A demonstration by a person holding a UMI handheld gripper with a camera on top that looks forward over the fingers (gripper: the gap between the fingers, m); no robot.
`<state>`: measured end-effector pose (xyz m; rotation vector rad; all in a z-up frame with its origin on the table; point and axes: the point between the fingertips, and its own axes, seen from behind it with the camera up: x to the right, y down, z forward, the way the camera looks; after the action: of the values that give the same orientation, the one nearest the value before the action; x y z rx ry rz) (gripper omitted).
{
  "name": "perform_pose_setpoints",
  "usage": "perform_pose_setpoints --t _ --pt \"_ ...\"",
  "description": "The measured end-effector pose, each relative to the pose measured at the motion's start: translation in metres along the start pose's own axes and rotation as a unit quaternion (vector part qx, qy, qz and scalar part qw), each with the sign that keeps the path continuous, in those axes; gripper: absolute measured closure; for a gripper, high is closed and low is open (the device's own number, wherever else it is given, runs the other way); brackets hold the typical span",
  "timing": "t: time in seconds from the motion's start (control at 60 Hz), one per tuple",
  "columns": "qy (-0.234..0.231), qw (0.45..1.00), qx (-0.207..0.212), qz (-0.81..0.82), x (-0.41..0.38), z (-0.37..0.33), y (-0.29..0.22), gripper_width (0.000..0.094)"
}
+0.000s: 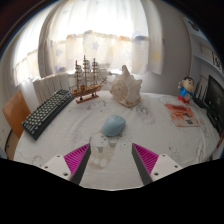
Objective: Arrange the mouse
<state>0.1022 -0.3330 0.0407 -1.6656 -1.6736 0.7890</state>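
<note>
A light blue mouse (113, 125) lies on the white tablecloth (150, 135) just ahead of the fingers, in line with the gap between them. My gripper (112, 160) is open and empty, its magenta pads (77, 157) spread wide apart, with bare cloth between them. A black keyboard (47, 113) lies to the left of the mouse, angled away.
A model sailing ship (88, 79) and a large white shell (126, 88) stand beyond the mouse. A small figurine (185, 89) and a flat orange booklet (183, 115) are at the right. A wooden chair (16, 110) stands at the left. Curtains hang behind.
</note>
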Motion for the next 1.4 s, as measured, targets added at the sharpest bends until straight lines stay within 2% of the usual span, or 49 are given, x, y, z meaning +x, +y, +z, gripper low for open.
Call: perform_pose_setpoints --t 0.133,0.35,0.717,0.75,0.8,0.833,0.883,0.95,1.067,1.2,1.4 --pt "-0.011 1.0 0.015 0.012 -0.007 0.04 -0.01 0.0085" --pt "-0.007 1.0 0.015 -0.01 -0.014 0.1 -0.025 0.0084" --pt "-0.012 1.0 0.011 -0.002 -0.022 0.147 -0.056 0.0081" --pt "-0.012 1.0 0.009 0.002 -0.021 0.149 -0.057 0.0098" --pt "-0.01 1.0 0.008 0.002 -0.02 0.151 -0.058 0.0187" --pt "-0.012 1.0 0.009 -0.002 -0.02 0.153 -0.06 0.0268" --pt "-0.012 1.0 0.011 -0.008 -0.019 0.155 -0.062 0.0447" --pt "-0.011 1.0 0.006 -0.019 -0.018 0.155 -0.063 0.05" --pt "-0.027 0.999 0.028 -0.017 -0.016 0.13 -0.095 0.052" --pt "-0.047 0.997 0.054 -0.006 0.015 0.073 -0.154 0.0521" --pt "0.008 0.995 0.095 -0.019 0.167 0.028 -0.234 0.0521"
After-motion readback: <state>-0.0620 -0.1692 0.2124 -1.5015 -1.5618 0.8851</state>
